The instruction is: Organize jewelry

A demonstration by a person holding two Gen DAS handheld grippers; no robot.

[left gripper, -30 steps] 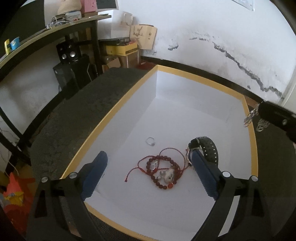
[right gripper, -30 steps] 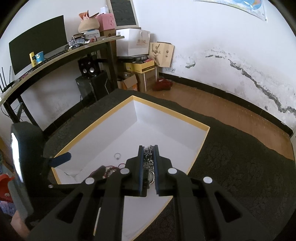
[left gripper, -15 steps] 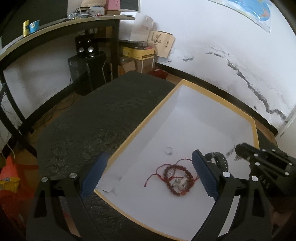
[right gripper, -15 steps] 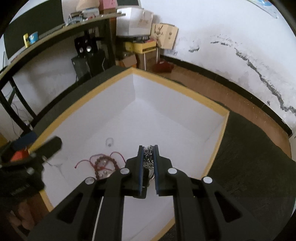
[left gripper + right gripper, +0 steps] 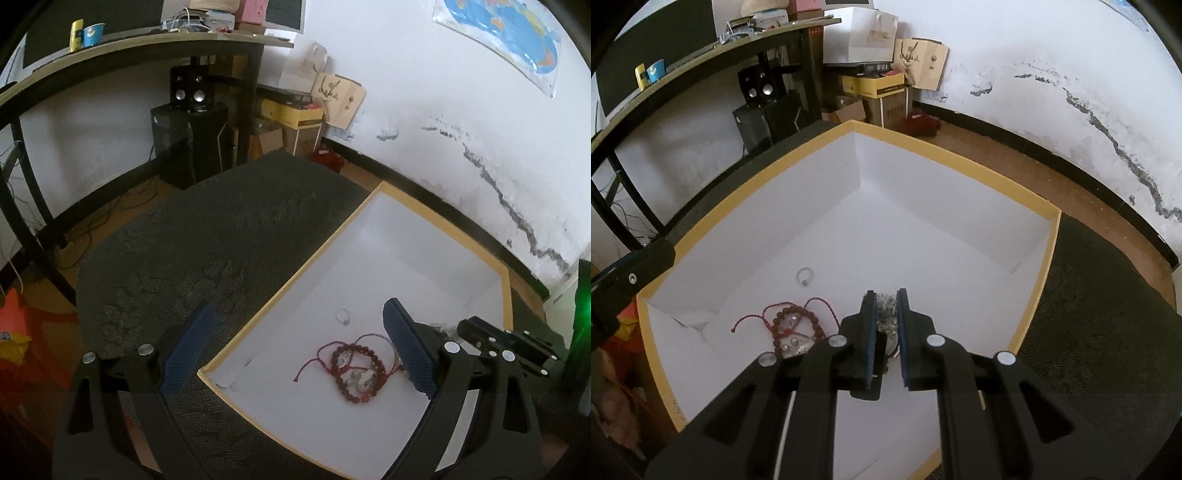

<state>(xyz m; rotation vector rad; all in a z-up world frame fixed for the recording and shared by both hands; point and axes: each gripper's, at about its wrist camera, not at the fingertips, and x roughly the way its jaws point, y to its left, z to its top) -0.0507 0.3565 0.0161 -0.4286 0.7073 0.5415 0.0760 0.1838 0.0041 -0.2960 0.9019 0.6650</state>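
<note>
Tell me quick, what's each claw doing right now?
Left claw: open, empty.
Right claw: just been opening, silver chain between its pads.

We see soft daylight across both views, brightest on the white wall (image 5: 424, 122) and inside the white box (image 5: 923, 229), which is nearly washed out. The dark cloth (image 5: 192, 258) and the corners fall dim. Both fisheye views bend straight edges and darken into black at the rim. A green glare (image 5: 583, 306) glows at the right edge of the left wrist view.
</note>
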